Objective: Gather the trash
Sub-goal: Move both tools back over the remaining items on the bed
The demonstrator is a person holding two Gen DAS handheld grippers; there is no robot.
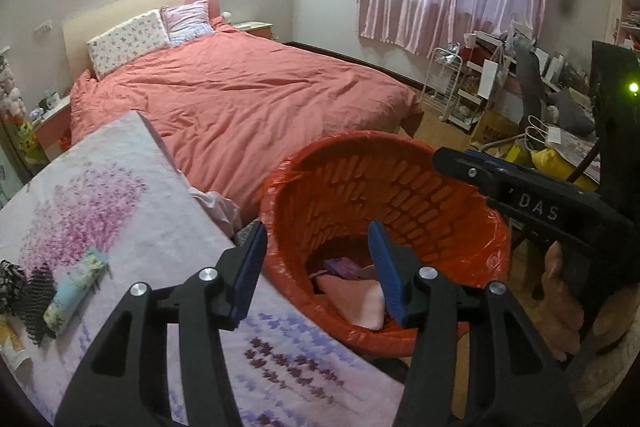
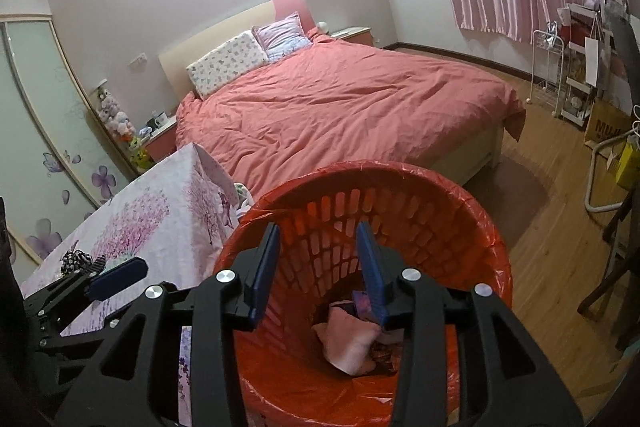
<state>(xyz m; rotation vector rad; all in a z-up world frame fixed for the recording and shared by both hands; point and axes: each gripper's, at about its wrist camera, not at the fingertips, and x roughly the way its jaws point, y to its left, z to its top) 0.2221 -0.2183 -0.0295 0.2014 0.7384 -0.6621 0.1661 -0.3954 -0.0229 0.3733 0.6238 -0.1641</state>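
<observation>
An orange slatted bin (image 1: 400, 143) lined with a red bag stands beside the table with the floral cloth (image 1: 120, 195). At its bottom lie a crumpled pink piece (image 1: 352, 297) and a purple wrapper (image 1: 340, 265). My left gripper (image 1: 316, 231) hangs open and empty over the bin's near-left rim. My right gripper (image 2: 318, 227) is open and empty above the bin (image 2: 380, 167), over the pink piece (image 2: 348, 343) and purple wrapper (image 2: 362, 301). On the table lie a light-blue floral packet (image 1: 76, 291) and black-and-white patterned bits (image 1: 28, 291).
A bed with a salmon quilt (image 1: 248, 99) fills the room behind the bin. Cluttered shelves, a white rack (image 1: 444, 83) and bags crowd the right wall under pink curtains. Wooden floor (image 2: 560, 227) lies right of the bin. A hand (image 1: 568, 307) holds the right gripper's handle.
</observation>
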